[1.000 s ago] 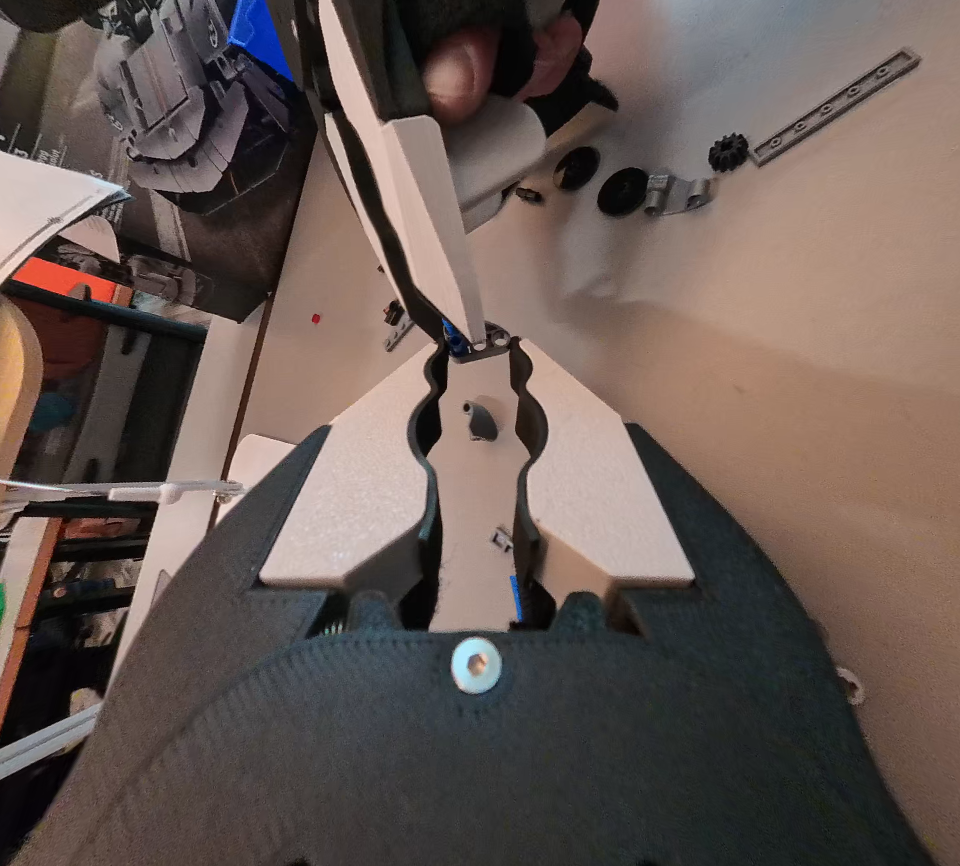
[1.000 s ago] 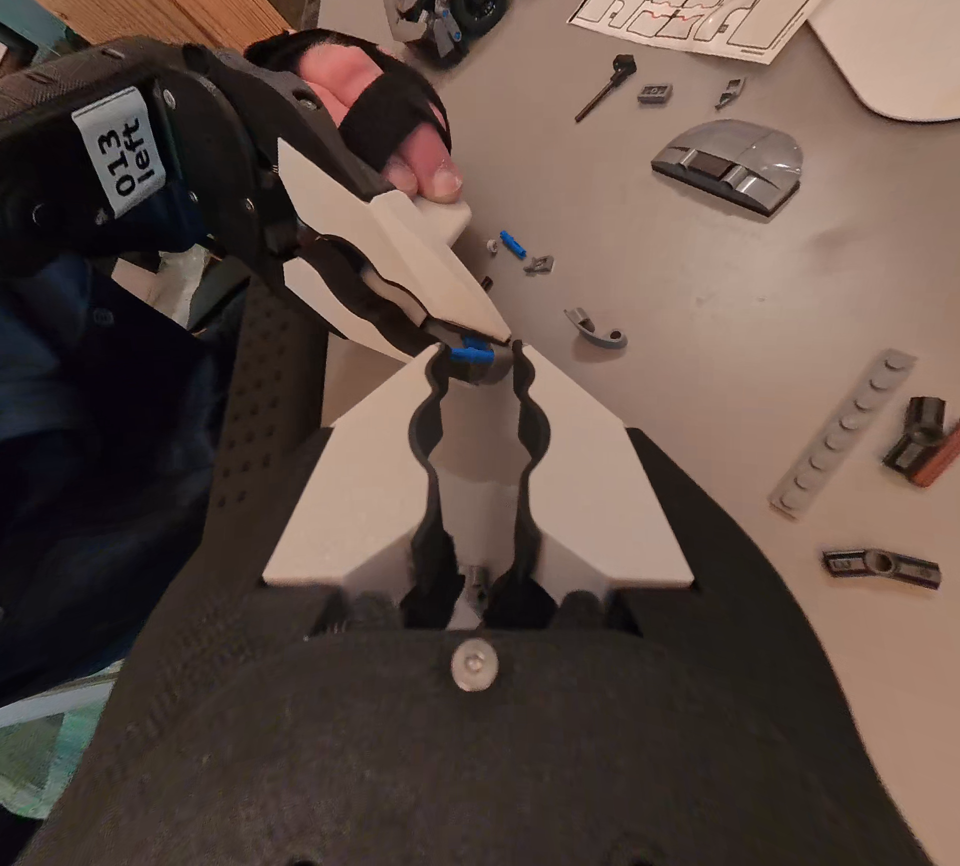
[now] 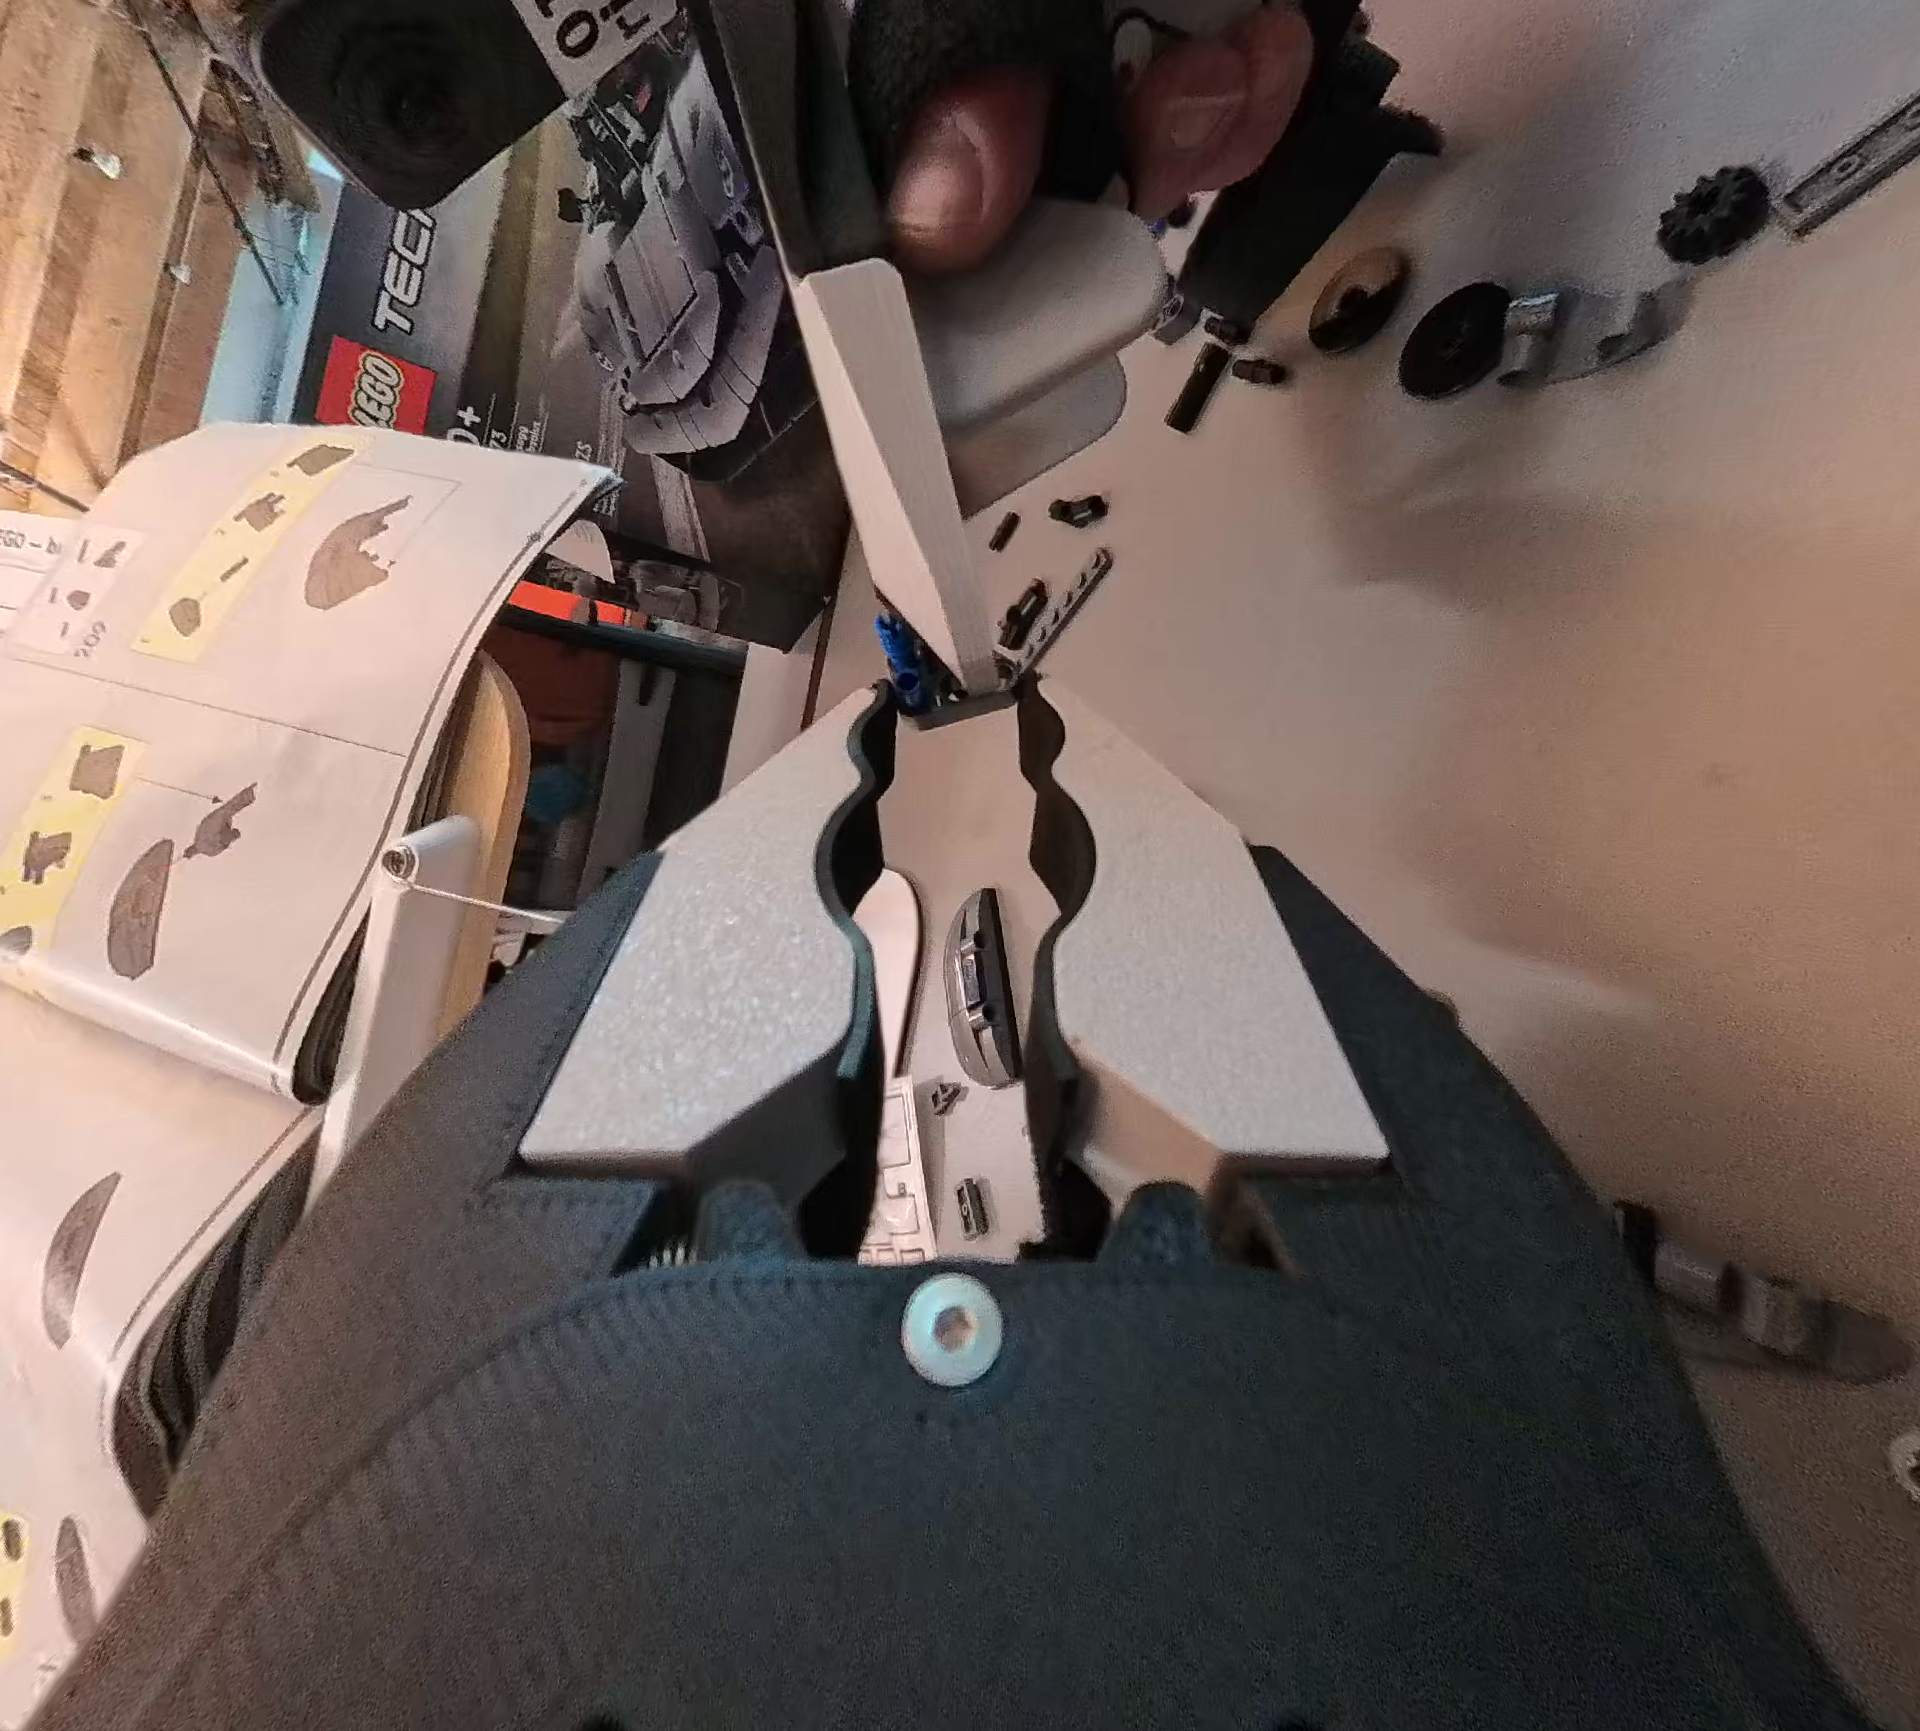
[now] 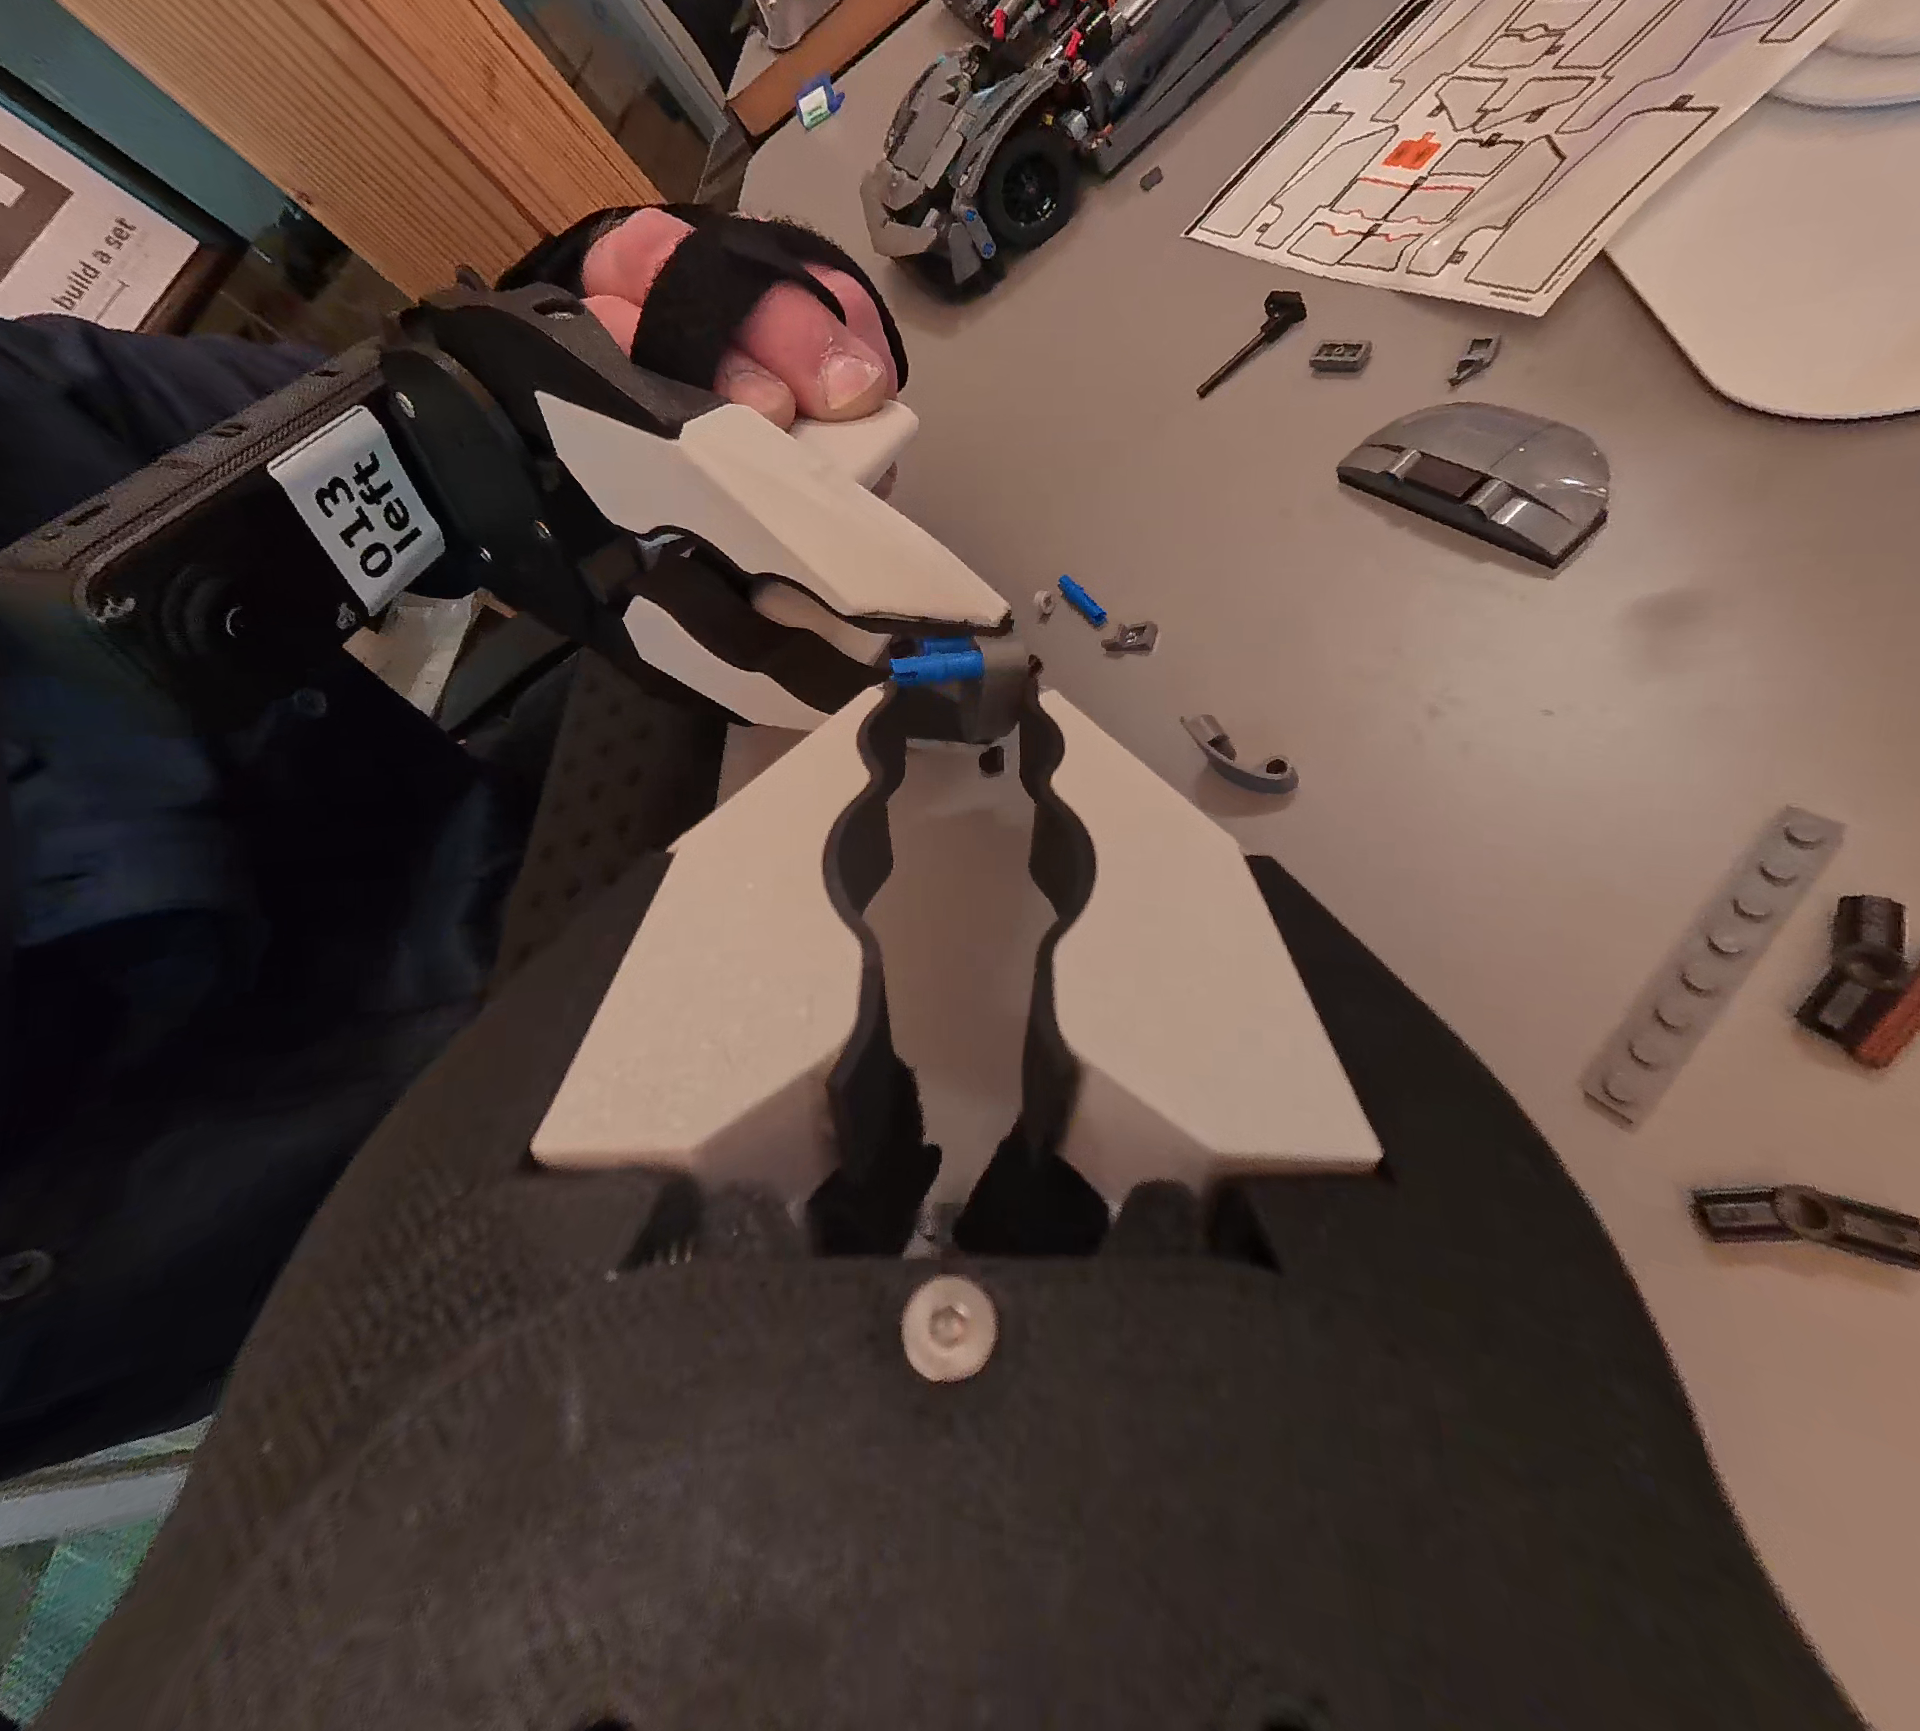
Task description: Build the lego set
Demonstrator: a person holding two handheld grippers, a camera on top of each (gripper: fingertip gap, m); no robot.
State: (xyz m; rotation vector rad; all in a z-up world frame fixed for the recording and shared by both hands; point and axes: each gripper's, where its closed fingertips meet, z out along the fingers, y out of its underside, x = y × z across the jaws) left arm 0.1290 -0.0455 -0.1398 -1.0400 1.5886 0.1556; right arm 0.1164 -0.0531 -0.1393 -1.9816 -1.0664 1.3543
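Both claws have tilted and lifted a bit since a second ago, so the instruction booklet (image 3: 208, 694) now fills the left side of my left view, but the two tips are still locked together above the table (image 4: 1351, 850). My right claw (image 4: 961, 715) is pinched nearly shut on the small grey piece (image 4: 987, 694), and my left claw (image 3: 956, 694) meets it tip to tip, also closed on that piece as far as I can tell. What matters next is the blue pin (image 4: 935, 665): it sticks out sideways toward the left claw, across my right fingers, so any push should follow that line.
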